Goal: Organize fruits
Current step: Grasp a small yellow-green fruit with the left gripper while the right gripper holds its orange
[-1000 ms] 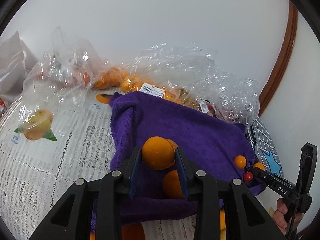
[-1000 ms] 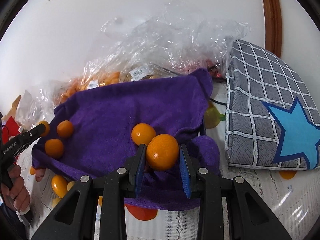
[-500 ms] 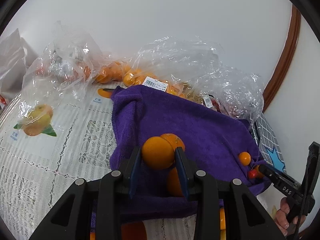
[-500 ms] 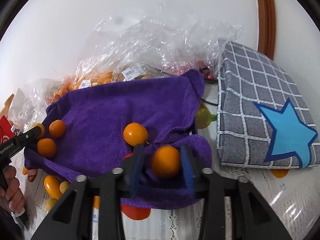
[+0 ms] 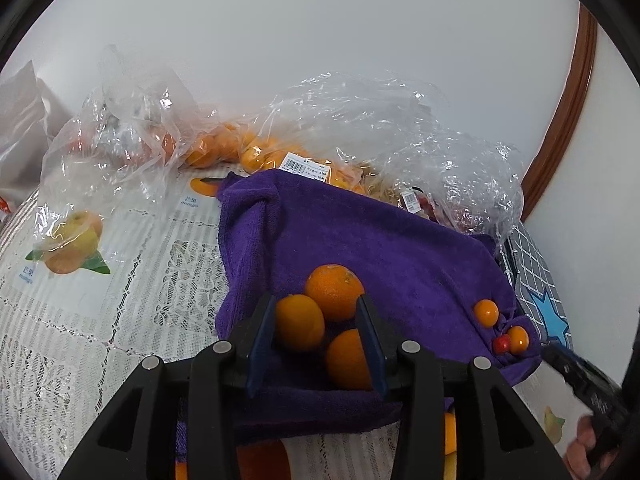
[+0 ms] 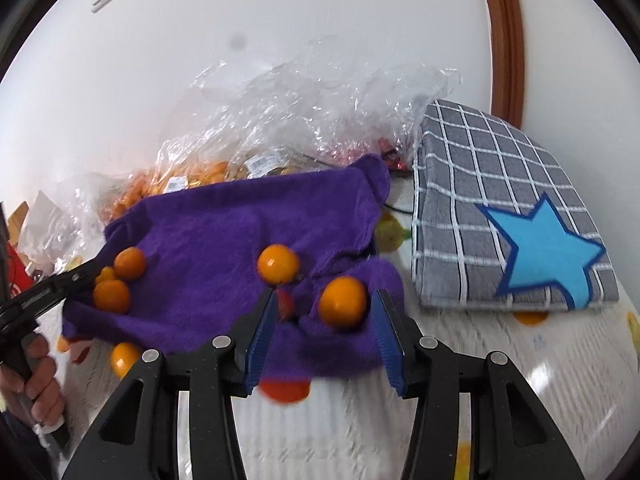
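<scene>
Both grippers stand spread over the near edge of a purple towel (image 5: 384, 248), gripping nothing. On the left gripper (image 5: 316, 334), three oranges sit between the blue pads: one (image 5: 299, 322) beside the left pad, one (image 5: 335, 291) farther off, one (image 5: 347, 359) near the right pad. Between the fingers of the right gripper (image 6: 325, 330), an orange (image 6: 343, 301) lies on the towel's right fold, apart from both pads. Clear bags (image 5: 360, 128) of fruit line the far wall; a grey checked cushion (image 6: 500, 200) lies right. Smaller fruits (image 5: 486, 313) rest at the towel's right edge.
</scene>
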Tool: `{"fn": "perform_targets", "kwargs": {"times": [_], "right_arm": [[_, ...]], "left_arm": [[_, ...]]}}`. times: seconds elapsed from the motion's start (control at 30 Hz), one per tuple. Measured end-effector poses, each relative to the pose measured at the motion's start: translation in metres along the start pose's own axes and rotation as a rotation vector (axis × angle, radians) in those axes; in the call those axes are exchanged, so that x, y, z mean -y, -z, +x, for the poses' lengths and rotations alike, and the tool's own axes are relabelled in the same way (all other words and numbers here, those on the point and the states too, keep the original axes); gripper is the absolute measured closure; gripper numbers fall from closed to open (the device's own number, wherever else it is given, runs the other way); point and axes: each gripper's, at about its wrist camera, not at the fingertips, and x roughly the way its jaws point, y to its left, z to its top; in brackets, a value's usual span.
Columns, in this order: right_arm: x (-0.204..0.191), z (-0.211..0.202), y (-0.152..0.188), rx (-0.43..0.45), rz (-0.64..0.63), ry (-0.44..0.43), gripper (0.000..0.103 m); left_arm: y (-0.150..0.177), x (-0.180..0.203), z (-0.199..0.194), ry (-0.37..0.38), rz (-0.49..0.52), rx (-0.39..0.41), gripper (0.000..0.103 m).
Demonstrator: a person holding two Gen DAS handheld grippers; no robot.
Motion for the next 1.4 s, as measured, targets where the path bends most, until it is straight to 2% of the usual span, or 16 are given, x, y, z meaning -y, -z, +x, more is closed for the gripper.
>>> {"fn": "perform_targets", "kwargs": {"times": [0.23, 0.5, 0.77, 0.9, 1.0, 1.03, 1.07, 1.1, 1.23, 1.4], "right_arm": [[-0.027, -0.033, 0.030, -0.056, -0.047, -0.046, 0.051], [-0.060, -0.052, 0.062, -0.132, -0.025, -0.195, 0.050], [-0.089, -0.048, 0.089, -0.193, -0.057, -0.277, 0.050], [-0.102, -0.037, 0.100, -0.226, -0.112, -0.253, 0.049], [-0.108, -0.039, 0.102, -0.206, -0.136, -0.243, 0.050], [-0.109, -0.038, 0.101, -0.203, -0.141, -0.236, 0.052], [-0.111, -0.036, 0.102, -0.208, -0.154, -0.209, 0.062], [-0.113, -0.033, 0.103, -0.218, -0.172, -0.179, 0.063], [-0.113, -0.038, 0.103, -0.209, -0.218, -0.180, 0.063], [-0.091, -0.041, 0.089, -0.150, -0.239, -0.125, 0.063]], "left_arm": [[0.002, -0.002, -0.009, -0.001, -0.002, 0.023, 0.059], [0.011, -0.014, -0.035, -0.006, -0.018, 0.068, 0.056], [0.023, -0.019, -0.051, -0.021, 0.004, 0.068, 0.056], [0.027, -0.022, -0.054, -0.017, -0.005, 0.057, 0.055], [0.031, -0.021, -0.057, -0.005, 0.000, 0.047, 0.055], [0.033, -0.019, -0.057, -0.001, 0.006, 0.043, 0.055], [0.034, -0.017, -0.057, 0.004, 0.013, 0.037, 0.055], [0.035, -0.016, -0.057, 0.009, 0.019, 0.030, 0.055], [0.041, -0.011, -0.061, 0.038, 0.035, 0.013, 0.055], [0.050, -0.002, -0.061, 0.101, 0.065, -0.035, 0.055]]}}
